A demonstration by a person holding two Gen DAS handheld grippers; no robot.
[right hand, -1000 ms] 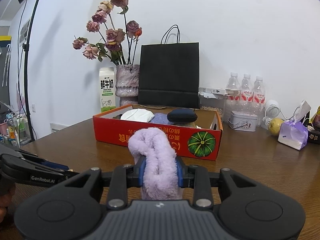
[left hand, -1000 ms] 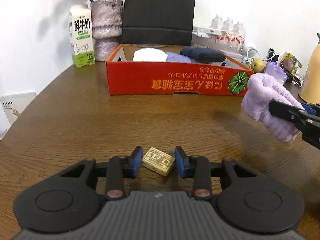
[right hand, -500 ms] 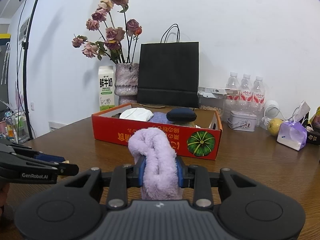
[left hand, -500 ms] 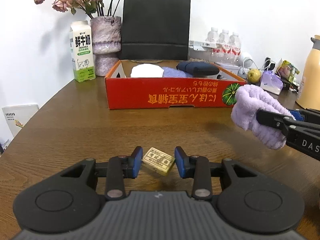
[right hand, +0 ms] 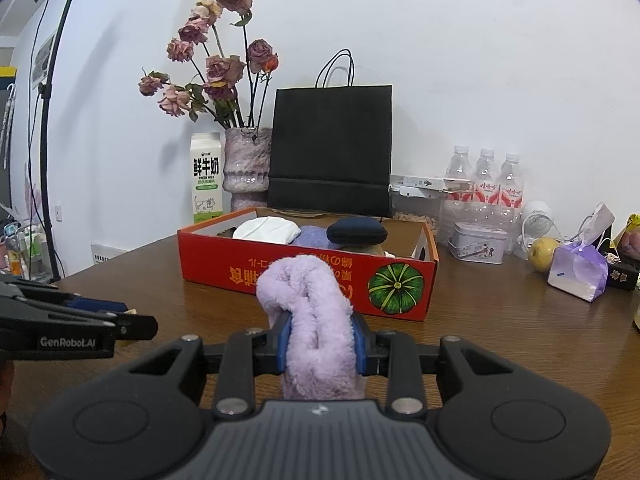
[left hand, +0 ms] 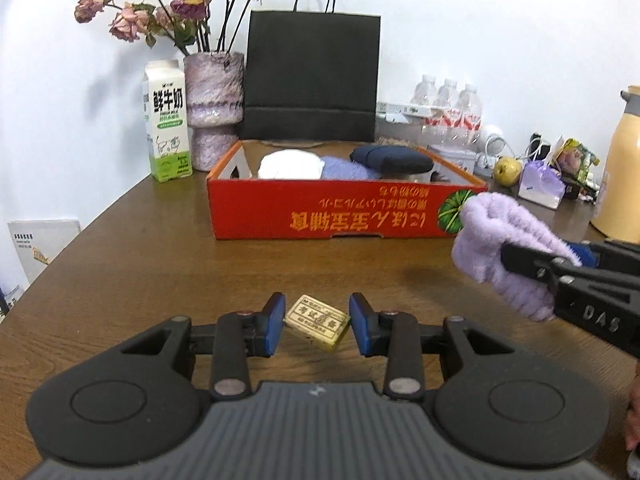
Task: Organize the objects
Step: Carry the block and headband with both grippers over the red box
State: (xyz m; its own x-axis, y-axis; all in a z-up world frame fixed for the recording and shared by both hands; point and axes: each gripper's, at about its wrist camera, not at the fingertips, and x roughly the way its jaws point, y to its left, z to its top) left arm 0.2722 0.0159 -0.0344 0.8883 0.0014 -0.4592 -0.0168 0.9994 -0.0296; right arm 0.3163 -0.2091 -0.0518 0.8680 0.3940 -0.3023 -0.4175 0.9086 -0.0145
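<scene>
A small yellow block with printed characters sits crosswise between the blue pads of my left gripper, which is shut on it just above the wooden table. My right gripper is shut on a fluffy lilac cloth, held upright above the table in front of the red cardboard box. The left wrist view shows that cloth at the right, clamped in the right gripper's black fingers. The box holds a white pad, a lilac item and a dark blue pouch.
Behind the box stand a milk carton, a vase of dried roses and a black paper bag. Water bottles, a tin, a pear and a tissue pack crowd the back right. A yellow flask stands far right.
The left wrist view has tilted upward, so the box and vase sit lower in frame. The block stays between the left pads. The right gripper and cloth have not moved.
</scene>
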